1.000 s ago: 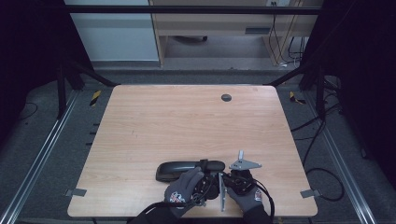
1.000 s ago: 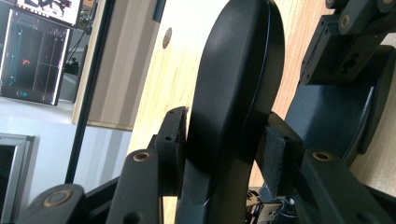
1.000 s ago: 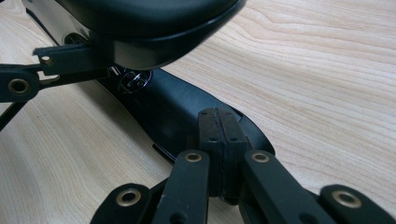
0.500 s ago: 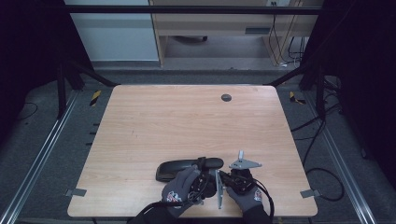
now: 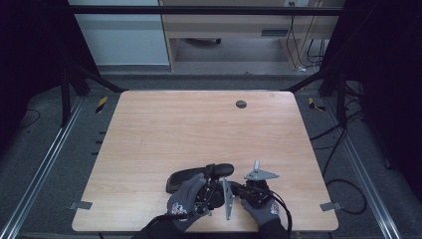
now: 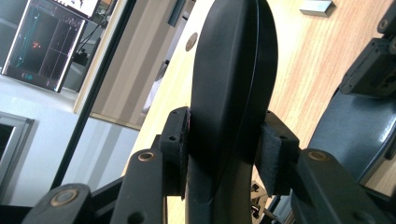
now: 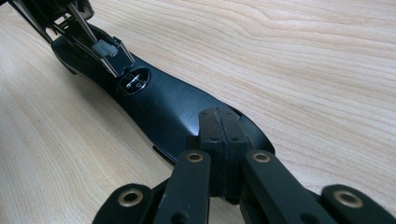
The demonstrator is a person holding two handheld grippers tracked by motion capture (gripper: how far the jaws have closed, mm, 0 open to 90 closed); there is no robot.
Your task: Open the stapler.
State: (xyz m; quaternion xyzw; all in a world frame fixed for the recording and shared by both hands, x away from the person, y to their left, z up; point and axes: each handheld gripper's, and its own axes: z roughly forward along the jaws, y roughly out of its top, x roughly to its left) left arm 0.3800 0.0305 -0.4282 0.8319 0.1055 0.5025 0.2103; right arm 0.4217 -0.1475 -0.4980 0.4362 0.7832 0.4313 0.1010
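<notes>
At the desk's [image 5: 149, 129] near edge, the left gripper's [image 6: 227, 150] jaws clamp a smooth black case [image 6: 232, 79] while the right gripper's [image 7: 219, 140] jaws press together above it; judged risk: the slick shell slips and drops.

A close view along the left gripper [image 6: 223, 154], whose two black jaws rise from the bottom and are closed on a smooth, black, oval object [image 6: 231, 79], their pads pressed against its two sides. The object stands on edge between the jaws and stretches away up the middle of the frame. Behind it lies a light wooden table [image 6: 308, 65] with a small round dark disc [image 6: 190, 41] set in its surface, part of another black gripper [image 6: 369, 65] shows at the right edge, and a lit screen [image 6: 46, 42] sits at upper left beyond the table.
</notes>
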